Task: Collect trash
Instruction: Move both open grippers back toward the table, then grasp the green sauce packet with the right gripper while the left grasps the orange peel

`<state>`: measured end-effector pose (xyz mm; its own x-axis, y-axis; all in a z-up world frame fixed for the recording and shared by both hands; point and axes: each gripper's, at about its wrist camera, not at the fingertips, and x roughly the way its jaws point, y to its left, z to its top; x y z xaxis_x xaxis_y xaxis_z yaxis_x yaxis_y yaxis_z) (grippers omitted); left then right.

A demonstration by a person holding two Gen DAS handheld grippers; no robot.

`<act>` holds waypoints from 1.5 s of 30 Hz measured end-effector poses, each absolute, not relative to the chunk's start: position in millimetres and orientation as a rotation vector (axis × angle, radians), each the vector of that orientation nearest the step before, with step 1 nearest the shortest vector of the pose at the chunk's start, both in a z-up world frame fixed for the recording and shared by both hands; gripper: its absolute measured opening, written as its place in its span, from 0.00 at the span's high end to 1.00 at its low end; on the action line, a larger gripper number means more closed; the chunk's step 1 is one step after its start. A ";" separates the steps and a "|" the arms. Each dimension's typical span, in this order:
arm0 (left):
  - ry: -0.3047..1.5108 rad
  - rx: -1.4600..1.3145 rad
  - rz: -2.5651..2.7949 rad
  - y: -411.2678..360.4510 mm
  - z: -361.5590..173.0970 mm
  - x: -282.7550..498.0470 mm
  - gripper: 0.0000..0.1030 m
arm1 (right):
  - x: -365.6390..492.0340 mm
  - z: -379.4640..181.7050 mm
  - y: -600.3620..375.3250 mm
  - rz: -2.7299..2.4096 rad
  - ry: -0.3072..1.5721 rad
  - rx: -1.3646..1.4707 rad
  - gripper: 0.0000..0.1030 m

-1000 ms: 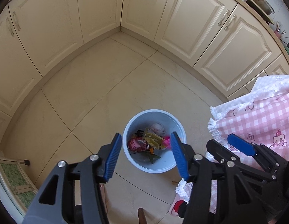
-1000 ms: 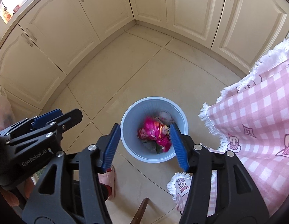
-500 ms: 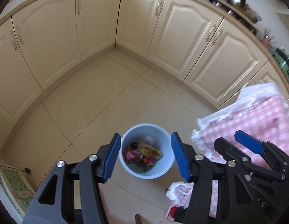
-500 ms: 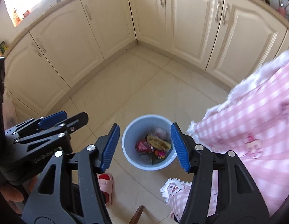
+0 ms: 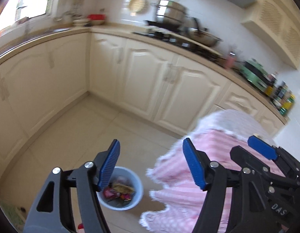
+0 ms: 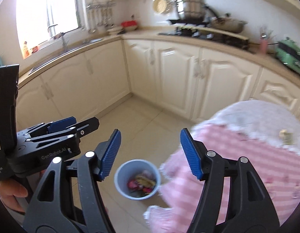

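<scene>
A light blue trash bin (image 5: 137, 193) stands on the tiled floor, holding pink and yellow wrappers (image 5: 118, 191); it also shows in the right wrist view (image 6: 120, 178). My left gripper (image 5: 150, 164) is open and empty, high above the bin. My right gripper (image 6: 150, 154) is open and empty too, also well above the bin. A small crumpled scrap (image 6: 285, 136) lies on the pink checked tablecloth (image 6: 237, 155). The right gripper shows in the left wrist view (image 5: 266, 155), and the left gripper in the right wrist view (image 6: 58, 130).
Cream cabinets (image 5: 150, 81) run around the corner behind the bin. The counter carries pots on a hob (image 5: 175, 19) and bottles (image 5: 281, 97). The table with the pink cloth (image 5: 217, 174) stands right of the bin. The frames are motion-blurred.
Both grippers have risen and tilted up, so the bin looks smaller and lower and the counter has come into view. Both stay open and empty.
</scene>
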<state>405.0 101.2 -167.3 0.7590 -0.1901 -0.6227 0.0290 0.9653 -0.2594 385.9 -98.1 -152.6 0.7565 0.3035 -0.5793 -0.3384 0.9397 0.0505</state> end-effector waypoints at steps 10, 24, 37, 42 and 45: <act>0.744 -0.092 -0.367 -68.5 -159.9 434.7 0.36 | 392.9 -161.1 -286.6 0.030 0.649 0.026 0.36; 0.835 -0.022 -0.401 -179.9 -190.3 514.2 0.36 | 490.7 -220.1 -372.0 -0.112 0.785 0.051 0.32; 0.878 0.016 -0.441 -230.6 -210.3 550.5 0.36 | 503.5 -229.3 -402.6 -0.056 0.826 0.030 0.82; 0.871 0.100 -0.518 -278.4 -217.7 546.3 0.36 | 482.2 -221.1 -425.9 -0.069 0.782 0.065 0.95; 0.864 0.155 -0.535 -305.2 -221.5 547.9 0.36 | 473.7 -216.8 -442.6 -0.068 0.759 0.112 0.96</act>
<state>547.9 -305.2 -221.5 0.5274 -0.3843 -0.7578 0.5068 0.8581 -0.0825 473.7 -442.6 -216.8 0.7237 -0.0211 -0.6898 0.1017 0.9919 0.0764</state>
